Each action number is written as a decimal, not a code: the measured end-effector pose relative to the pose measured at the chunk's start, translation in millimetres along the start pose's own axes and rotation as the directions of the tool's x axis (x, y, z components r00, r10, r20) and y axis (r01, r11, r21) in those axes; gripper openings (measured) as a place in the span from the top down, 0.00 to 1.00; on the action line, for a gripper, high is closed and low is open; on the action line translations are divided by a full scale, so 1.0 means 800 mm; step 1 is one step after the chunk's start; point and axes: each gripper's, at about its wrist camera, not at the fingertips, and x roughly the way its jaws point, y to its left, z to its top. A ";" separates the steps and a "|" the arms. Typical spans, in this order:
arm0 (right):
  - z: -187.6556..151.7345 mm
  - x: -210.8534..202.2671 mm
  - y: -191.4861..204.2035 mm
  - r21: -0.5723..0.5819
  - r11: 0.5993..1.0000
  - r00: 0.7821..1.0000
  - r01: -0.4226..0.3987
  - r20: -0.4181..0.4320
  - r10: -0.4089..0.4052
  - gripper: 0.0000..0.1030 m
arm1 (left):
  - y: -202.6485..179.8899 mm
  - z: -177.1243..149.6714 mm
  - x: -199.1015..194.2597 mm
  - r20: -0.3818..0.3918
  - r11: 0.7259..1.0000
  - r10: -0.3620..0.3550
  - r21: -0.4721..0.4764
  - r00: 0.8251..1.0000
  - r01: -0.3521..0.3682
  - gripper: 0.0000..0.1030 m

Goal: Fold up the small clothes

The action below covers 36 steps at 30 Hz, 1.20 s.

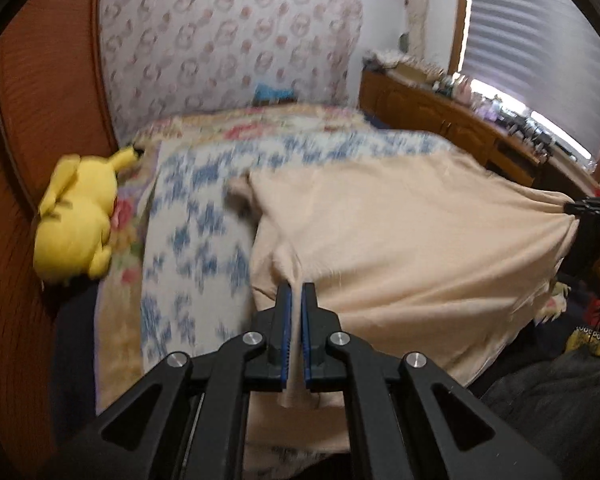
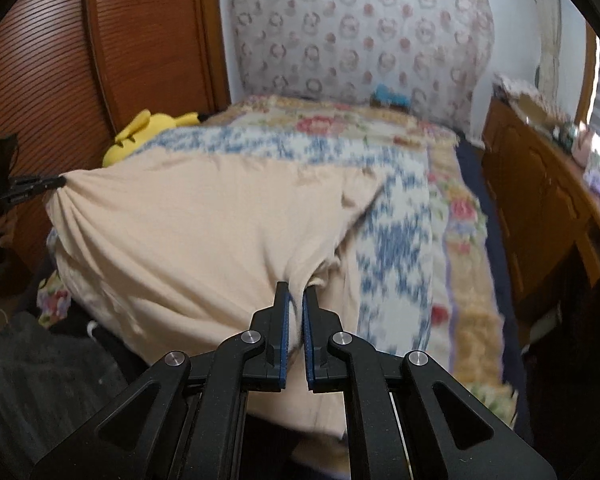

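The left gripper (image 1: pixel 297 289) is clamped on one edge of a cream garment (image 1: pixel 400 240), cloth bunched between its blue pads. The right gripper (image 2: pixel 296 289) pinches another edge of the same garment the same way. The cloth hangs stretched between the two, raised over a bed covered by a blue-and-white patterned blanket (image 1: pixel 196 216) laid on a floral quilt (image 2: pixel 464 240). A yellow plush toy (image 1: pixel 76 216) lies at the bed's edge against a reddish wooden panel (image 2: pixel 60 60). A wooden dresser (image 1: pixel 440 116) stands beside the bed under a window.
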 end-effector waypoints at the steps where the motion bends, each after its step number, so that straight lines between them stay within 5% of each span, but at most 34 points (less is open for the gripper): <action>1: -0.011 0.009 -0.003 0.016 1.000 1.000 -0.005 -0.023 0.005 0.97 | 0.002 -0.009 0.006 -0.017 1.000 -0.002 -0.012 1.000 0.001 0.99; 7: -0.050 0.052 -0.007 0.050 0.999 0.993 -0.006 -0.115 0.011 0.96 | 0.005 -0.040 0.028 -0.079 0.999 0.041 -0.021 0.996 -0.043 0.87; 11: -0.060 0.056 -0.005 0.047 0.999 0.993 0.009 -0.118 -0.003 0.92 | 0.011 -0.053 0.027 -0.086 0.995 0.094 -0.018 0.992 -0.096 0.65; 17: -0.051 0.046 -0.005 0.044 0.998 0.996 0.035 -0.087 -0.031 0.78 | 0.018 -0.068 0.043 -0.135 0.995 0.086 -0.046 0.987 -0.093 0.63; 23: -0.036 0.035 -0.001 0.010 0.994 0.993 0.111 -0.050 -0.111 0.62 | 0.014 -0.076 0.038 -0.105 0.990 0.096 -0.092 0.990 -0.106 0.63; 26: -0.027 0.029 -0.002 0.009 0.988 0.988 0.155 -0.013 -0.155 0.59 | 0.009 -0.084 0.033 -0.090 0.990 0.105 -0.088 0.990 -0.113 0.65; 28: -0.021 0.026 -0.003 0.020 0.986 0.986 0.166 0.015 -0.166 0.56 | 0.007 -0.087 0.029 -0.084 0.991 0.074 -0.101 0.994 -0.082 0.93; 29: -0.017 0.024 -0.003 0.027 0.985 0.985 0.170 0.030 -0.170 0.56 | 0.007 -0.088 0.027 -0.084 0.991 0.055 -0.117 0.995 -0.065 0.98; 36: 0.009 0.036 0.011 0.050 0.994 0.991 0.098 0.087 -0.102 0.51 | 0.009 -0.074 -0.047 0.008 0.982 -0.047 -0.181 0.999 0.048 0.99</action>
